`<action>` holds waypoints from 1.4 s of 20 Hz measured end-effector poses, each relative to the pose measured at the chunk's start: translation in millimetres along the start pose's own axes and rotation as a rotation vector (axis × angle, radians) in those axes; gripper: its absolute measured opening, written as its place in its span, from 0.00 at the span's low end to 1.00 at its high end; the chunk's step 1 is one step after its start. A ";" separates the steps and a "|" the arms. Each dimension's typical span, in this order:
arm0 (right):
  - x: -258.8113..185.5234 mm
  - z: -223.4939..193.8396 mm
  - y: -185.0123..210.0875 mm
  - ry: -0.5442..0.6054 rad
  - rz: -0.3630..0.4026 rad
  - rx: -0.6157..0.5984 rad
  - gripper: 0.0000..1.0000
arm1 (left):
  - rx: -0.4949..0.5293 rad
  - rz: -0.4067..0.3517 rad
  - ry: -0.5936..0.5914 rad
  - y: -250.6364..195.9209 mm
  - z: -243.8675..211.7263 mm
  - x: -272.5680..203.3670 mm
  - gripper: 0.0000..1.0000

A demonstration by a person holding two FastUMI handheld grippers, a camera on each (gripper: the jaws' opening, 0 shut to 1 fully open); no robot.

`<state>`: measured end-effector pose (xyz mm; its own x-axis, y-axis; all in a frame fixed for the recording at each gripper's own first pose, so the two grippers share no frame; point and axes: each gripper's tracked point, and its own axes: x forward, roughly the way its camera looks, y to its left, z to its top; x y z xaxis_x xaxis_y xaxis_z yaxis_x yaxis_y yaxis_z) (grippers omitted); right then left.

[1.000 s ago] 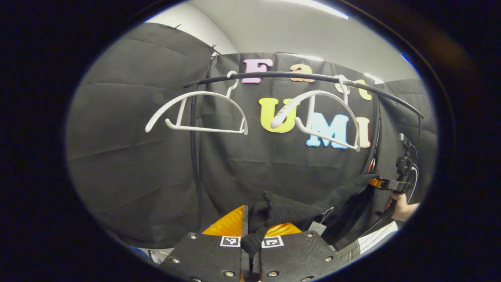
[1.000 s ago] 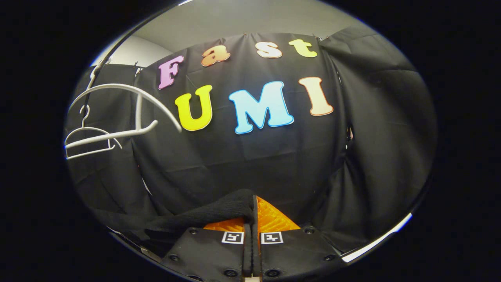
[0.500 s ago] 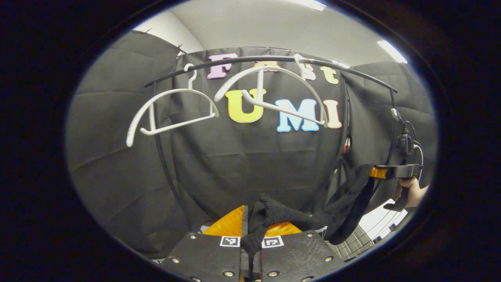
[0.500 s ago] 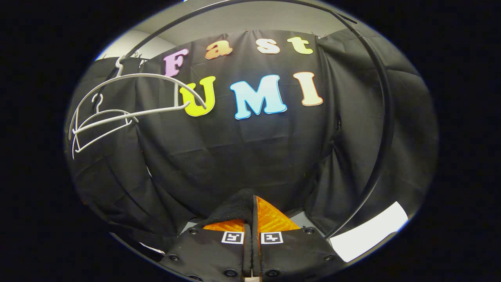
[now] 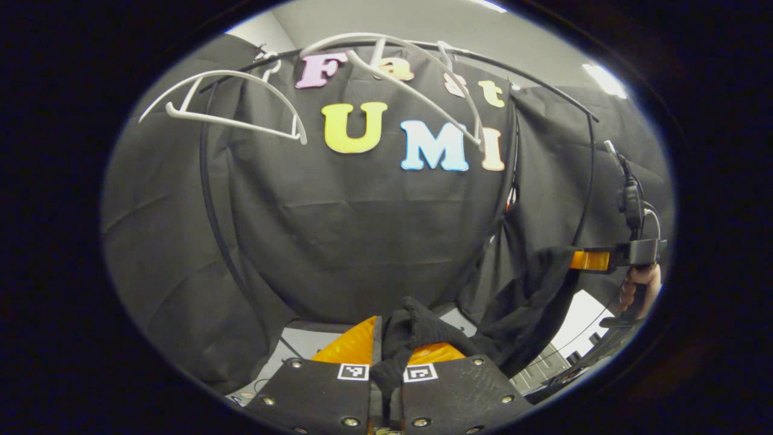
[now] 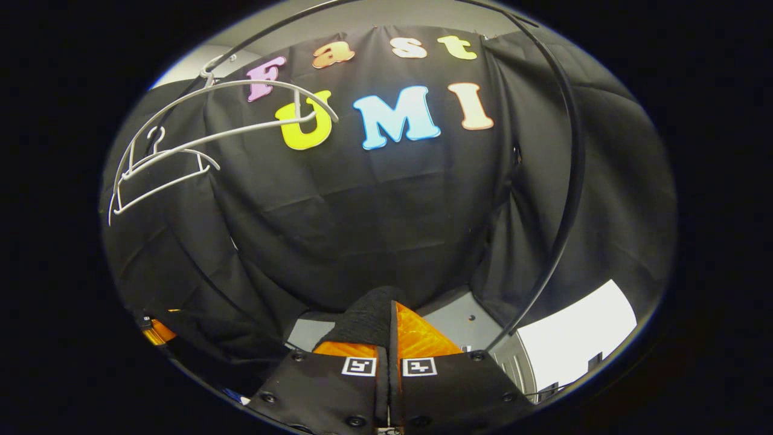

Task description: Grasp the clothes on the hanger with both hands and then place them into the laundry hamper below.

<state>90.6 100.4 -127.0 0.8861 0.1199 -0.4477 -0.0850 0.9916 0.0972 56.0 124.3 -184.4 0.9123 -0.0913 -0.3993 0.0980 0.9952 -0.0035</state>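
A black garment [image 5: 519, 302] is shown carried between two hand-held grippers, off the white hangers [image 5: 229, 103], which are left bare on the black rail [image 5: 543, 90] at 11 to 12 o'clock in the left gripper view.

Risk. The cloth is pinched at two narrow folds only. In the left gripper view a small bunch is clamped between the fingers of the left gripper [image 5: 386, 377] at 6 o'clock; in the right gripper view one edge of the garment [image 6: 368, 314] is clenched by the right gripper [image 6: 389, 356], again at 6 o'clock. A slip at either pinch is judged the main hazard: the hanging middle would swing and could fall beside the hamper instead of into it. A second hazard is judged to be a snag of the slack cloth on the rail's upright [image 6: 561, 211], seen at 3 o'clock in the right gripper view. The laundry hamper cannot be located, so the drop point has to be found before either grip is opened.

Pose. Both cameras are tilted upward toward the booth wall. In the left gripper view the right gripper [image 5: 589, 260] is seen at 3 o'clock, held level by a hand [image 5: 640, 284] under it, with the garment draped down from it toward 5 o'clock.
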 end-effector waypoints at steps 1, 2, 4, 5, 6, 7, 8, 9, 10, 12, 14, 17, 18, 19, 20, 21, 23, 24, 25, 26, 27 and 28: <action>-0.3 -10.2 -2.4 0.027 -0.005 0.007 0.02 | 0.004 -0.003 0.015 -1.0 -2.2 5.1 0.05; -1.0 -19.4 -2.8 0.053 -0.007 0.012 0.02 | 0.005 -0.004 0.036 -2.8 -7.1 11.4 0.05; 1.0 -41.7 -3.4 0.105 -0.007 0.015 0.02 | -0.010 -0.003 0.080 -2.8 -16.6 18.7 0.05; 1.5 -51.8 -2.6 0.123 -0.005 0.011 0.02 | -0.023 -0.008 0.094 -1.1 -20.8 23.5 0.05; 4.2 -62.6 -1.8 0.144 -0.002 0.002 0.02 | -0.036 -0.016 0.108 -1.5 -26.0 29.2 0.06; 8.5 -74.7 -1.9 0.174 -0.004 -0.007 0.02 | -0.048 -0.022 0.129 -0.8 -36.4 32.1 0.06; 12.9 -86.0 -1.4 0.206 -0.003 -0.006 0.02 | -0.053 -0.026 0.150 -0.3 -47.1 37.1 0.06; 19.7 -96.2 -0.3 0.232 -0.002 -0.001 0.02 | -0.053 -0.027 0.169 -2.6 -63.2 40.9 0.05; 28.0 -105.4 1.1 0.254 -0.004 0.002 0.02 | -0.051 -0.026 0.186 -4.8 -77.1 43.6 0.06; 36.0 -126.7 8.4 0.317 0.005 -0.010 0.02 | -0.042 -0.030 0.226 -6.9 -100.1 55.2 0.06; 42.9 -140.9 10.8 0.343 0.008 -0.041 0.03 | -0.019 -0.028 0.266 -4.1 -119.4 64.9 0.06; 48.4 -167.3 13.0 0.388 0.000 -0.057 0.03 | -0.002 -0.047 0.304 -9.1 -143.4 85.4 0.07; 52.1 -173.6 9.8 0.401 -0.005 -0.054 0.03 | 0.002 -0.051 0.318 -10.6 -148.5 90.6 0.07; 56.2 -177.4 6.8 0.414 -0.012 -0.050 0.04 | 0.003 -0.055 0.327 -11.3 -155.4 94.3 0.07; 58.7 -182.1 4.7 0.422 -0.021 -0.046 0.04 | 0.003 -0.060 0.337 -11.3 -161.7 99.0 0.06; 61.5 -184.2 2.9 0.427 -0.030 -0.041 0.04 | 0.004 -0.062 0.349 -11.1 -167.7 102.1 0.06; 62.2 -194.7 -0.4 0.440 -0.047 -0.031 0.04 | 0.006 -0.069 0.365 -11.7 -174.9 107.1 0.07; 63.0 -196.2 -2.0 0.444 -0.053 -0.025 0.04 | 0.007 -0.072 0.373 -11.4 -177.3 108.9 0.07; 64.7 -195.7 -2.6 0.446 -0.056 -0.019 0.04 | 0.007 -0.075 0.376 -10.5 -181.4 109.1 0.07; 66.6 -196.0 -3.3 0.448 -0.059 -0.016 0.02 | 0.011 -0.080 0.380 -10.1 -182.6 110.0 0.07; 66.2 -196.4 -5.3 0.451 -0.065 -0.015 0.06 | 0.020 -0.084 0.383 -9.4 -185.0 111.3 0.07; 67.3 -197.4 -4.9 0.453 -0.068 -0.011 0.06 | 0.028 -0.089 0.384 -8.7 -187.4 112.0 0.07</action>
<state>60.7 113.1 -333.1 0.6014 0.0610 -0.7966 -0.0402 0.9981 0.0460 82.7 112.1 -400.9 0.6847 -0.1520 -0.7128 0.1859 0.9821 -0.0308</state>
